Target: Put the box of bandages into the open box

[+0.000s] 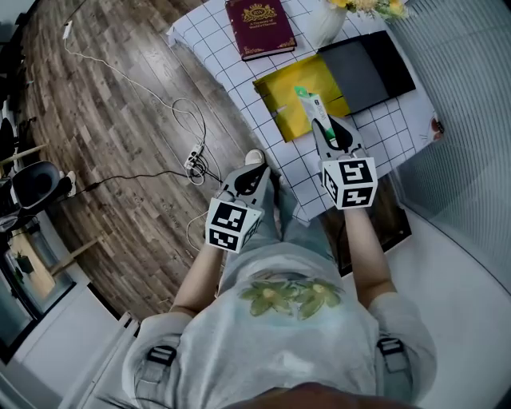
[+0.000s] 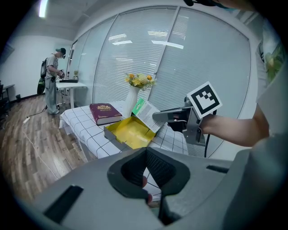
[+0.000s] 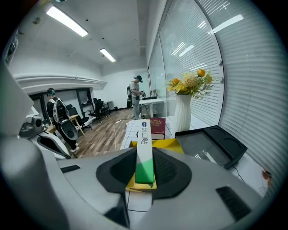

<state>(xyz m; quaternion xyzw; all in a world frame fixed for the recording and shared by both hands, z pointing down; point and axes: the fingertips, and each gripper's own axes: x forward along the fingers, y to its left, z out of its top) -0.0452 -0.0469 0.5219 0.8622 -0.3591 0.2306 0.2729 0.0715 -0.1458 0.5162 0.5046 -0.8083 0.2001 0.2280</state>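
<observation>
The box of bandages (image 1: pixel 313 107) is a slim green and white carton. My right gripper (image 1: pixel 327 129) is shut on it and holds it slanted over the near edge of the open yellow box (image 1: pixel 289 89). In the right gripper view the box of bandages (image 3: pixel 143 139) stands on edge between the jaws, with the yellow box (image 3: pixel 170 143) right behind it. My left gripper (image 1: pixel 253 174) hangs off the table's near edge, shut with nothing in it. The left gripper view shows the yellow box (image 2: pixel 130 132), the box of bandages (image 2: pixel 145 110) and the right gripper (image 2: pixel 158 117) above it.
The table (image 1: pixel 399 132) has a white grid cloth. On it lie a burgundy book (image 1: pixel 259 28), a black lid (image 1: pixel 369 70) beside the yellow box, and a white vase (image 1: pixel 326 24) with flowers. A power strip (image 1: pixel 194 160) and cables lie on the wooden floor. Window blinds (image 1: pixel 471 96) run along the right.
</observation>
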